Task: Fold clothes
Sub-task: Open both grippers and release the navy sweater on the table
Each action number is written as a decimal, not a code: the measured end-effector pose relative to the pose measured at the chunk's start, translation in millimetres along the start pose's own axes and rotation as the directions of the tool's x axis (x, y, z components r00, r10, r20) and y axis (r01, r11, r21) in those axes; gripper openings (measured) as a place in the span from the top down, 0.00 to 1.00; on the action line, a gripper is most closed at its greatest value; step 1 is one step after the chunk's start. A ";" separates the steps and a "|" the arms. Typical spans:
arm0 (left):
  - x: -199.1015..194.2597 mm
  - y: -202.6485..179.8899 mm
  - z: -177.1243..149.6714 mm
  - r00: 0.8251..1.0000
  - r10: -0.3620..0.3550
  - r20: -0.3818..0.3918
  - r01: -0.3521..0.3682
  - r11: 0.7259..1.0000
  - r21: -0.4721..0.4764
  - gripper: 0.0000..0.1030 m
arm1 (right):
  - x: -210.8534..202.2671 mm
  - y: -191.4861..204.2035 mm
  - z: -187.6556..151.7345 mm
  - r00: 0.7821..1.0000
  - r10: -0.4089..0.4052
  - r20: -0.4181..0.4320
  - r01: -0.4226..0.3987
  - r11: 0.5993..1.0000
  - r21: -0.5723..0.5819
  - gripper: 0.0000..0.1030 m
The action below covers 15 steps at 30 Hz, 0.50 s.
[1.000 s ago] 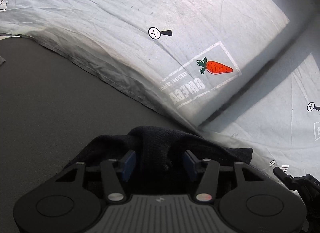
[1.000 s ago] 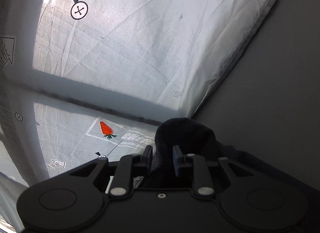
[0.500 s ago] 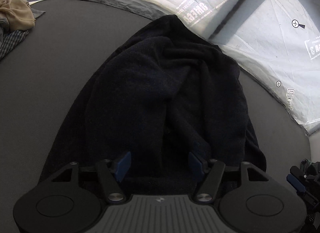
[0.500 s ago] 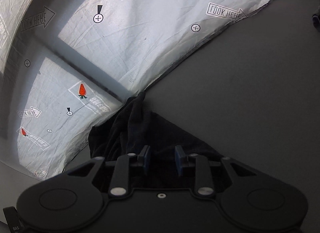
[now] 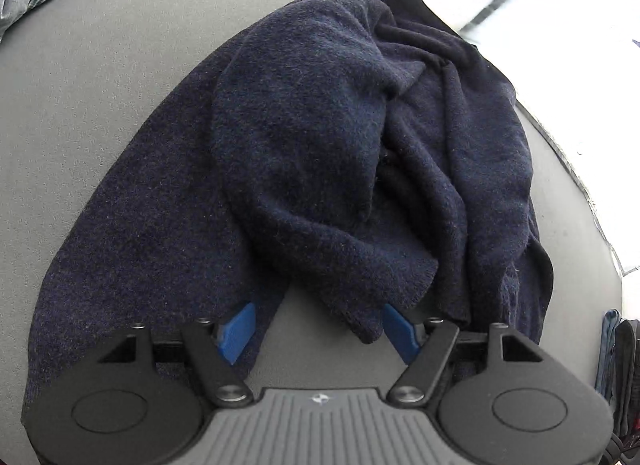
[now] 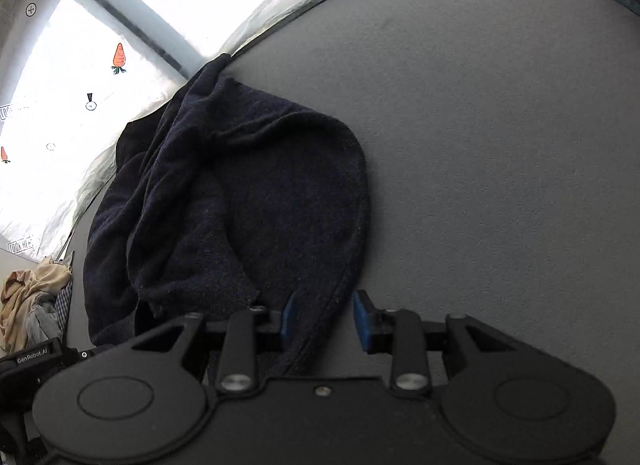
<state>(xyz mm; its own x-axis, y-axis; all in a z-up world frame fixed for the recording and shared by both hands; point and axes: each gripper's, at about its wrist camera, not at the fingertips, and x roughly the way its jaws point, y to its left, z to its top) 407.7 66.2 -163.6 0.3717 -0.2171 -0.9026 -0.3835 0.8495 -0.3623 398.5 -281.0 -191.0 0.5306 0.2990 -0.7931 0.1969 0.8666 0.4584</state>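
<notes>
One dark navy garment (image 5: 320,153) lies crumpled across the middle of the grey table (image 5: 100,65), with a heap of other clothes (image 6: 32,297) at the left edge of the right wrist view. The left gripper (image 5: 320,329) stands wide apart with a loose garment corner hanging between its blue pads. The right gripper (image 6: 322,319) is also parted, a strip of the garment's edge running between its fingers unpinched.
</notes>
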 end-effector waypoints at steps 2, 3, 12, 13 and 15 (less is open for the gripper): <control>1.7 1.0 5.7 1.000 0.015 0.007 -0.015 1.000 -0.007 0.31 | 7.7 5.0 3.7 1.000 -0.031 0.004 0.031 0.998 -0.046 0.67; 2.6 1.2 8.2 1.000 0.019 0.009 -0.019 1.000 -0.010 0.31 | 12.2 7.8 5.7 0.999 -0.052 0.002 0.052 0.996 -0.068 0.66; 15.5 7.8 17.4 0.999 0.020 -0.028 -0.021 0.999 -0.047 0.26 | 24.0 47.8 -16.1 0.974 -0.210 0.079 0.224 0.888 -0.401 0.61; 16.7 6.8 17.7 0.999 0.020 -0.030 -0.021 0.999 -0.040 0.24 | 23.5 47.2 -15.4 0.974 -0.211 0.083 0.226 0.886 -0.405 0.64; 18.4 4.6 17.8 0.999 0.023 -0.033 -0.024 0.999 -0.024 0.20 | 21.3 43.6 -12.3 0.973 -0.209 0.096 0.230 0.891 -0.392 0.86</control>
<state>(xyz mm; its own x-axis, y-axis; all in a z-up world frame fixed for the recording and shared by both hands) 427.8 74.7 -177.7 0.3342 -0.2131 -0.9181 -0.4127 0.8427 -0.3458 408.2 -231.8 -192.8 0.5545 0.0713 -0.8291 -0.0254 0.9973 0.0688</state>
